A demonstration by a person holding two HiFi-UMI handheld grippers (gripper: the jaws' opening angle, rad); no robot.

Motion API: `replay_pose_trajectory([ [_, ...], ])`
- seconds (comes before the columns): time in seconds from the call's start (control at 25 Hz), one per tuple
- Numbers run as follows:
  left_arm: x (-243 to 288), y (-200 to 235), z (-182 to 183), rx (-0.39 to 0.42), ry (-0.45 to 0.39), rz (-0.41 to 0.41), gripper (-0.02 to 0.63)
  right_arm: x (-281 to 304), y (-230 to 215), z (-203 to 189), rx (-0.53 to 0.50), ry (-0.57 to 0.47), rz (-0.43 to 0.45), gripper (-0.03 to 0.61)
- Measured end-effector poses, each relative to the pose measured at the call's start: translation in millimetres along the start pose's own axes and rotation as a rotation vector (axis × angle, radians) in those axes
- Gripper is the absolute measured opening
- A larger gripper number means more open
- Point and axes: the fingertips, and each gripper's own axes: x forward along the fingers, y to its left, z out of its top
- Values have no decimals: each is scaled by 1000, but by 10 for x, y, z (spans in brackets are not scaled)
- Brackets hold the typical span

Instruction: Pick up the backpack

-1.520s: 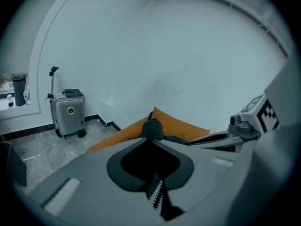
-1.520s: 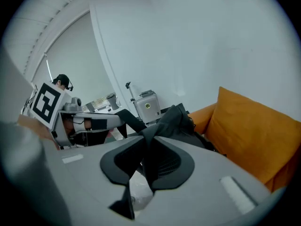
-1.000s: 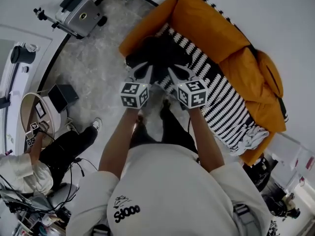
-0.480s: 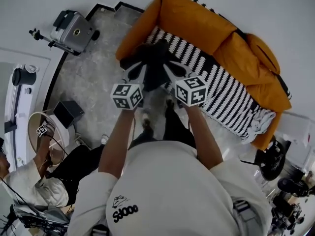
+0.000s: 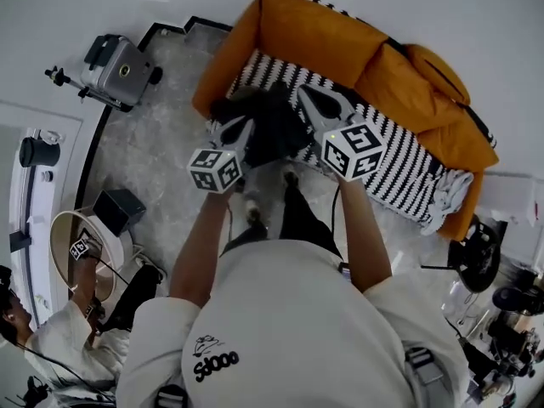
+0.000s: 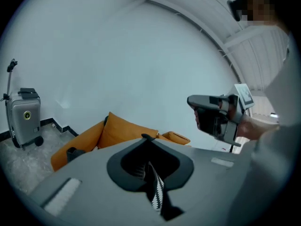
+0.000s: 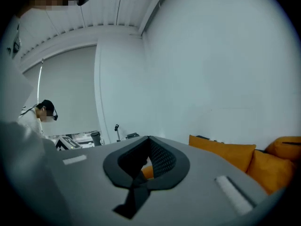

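The black backpack hangs between my two grippers above the front of the orange sofa. My left gripper is shut on a black-and-white woven strap of the backpack, which runs down out of its jaws. My right gripper stands a little higher and is shut on a black mesh-backed strap. In the left gripper view the right gripper shows at the right, held in a hand. Most of the bag is hidden in both gripper views.
A black-and-white striped blanket covers the sofa seat. A grey suitcase stands on the marble floor at the left. A seated person and a round table are at lower left. Equipment crowds the lower right.
Both grippers have risen with the backpack, the right one more. The bag now hangs higher over the sofa's front edge.
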Motion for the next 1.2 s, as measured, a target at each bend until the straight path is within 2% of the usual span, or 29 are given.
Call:
replay_pose_trajectory([
  [0.2,-41,-402,148,69,-9,-75,14,-299,115,-467,47,61,-34,3],
  [0.36,-195,-561,277,45,-54,-94,14,-481,260,-741,75,100,-50,5],
  [0.64,-444,-901,462,84,-90,-156,14,-497,582,-1151,79,188,-11,205],
  [0.92,-611,-1146,614,143,-106,-213,14,-455,682,-1278,76,222,5,318],
  [1.12,-649,-1298,700,155,-127,-261,14,-474,686,-1255,119,189,72,308],
  [1.2,-654,-1361,734,164,-130,-276,14,-507,641,-1222,149,170,73,253],
])
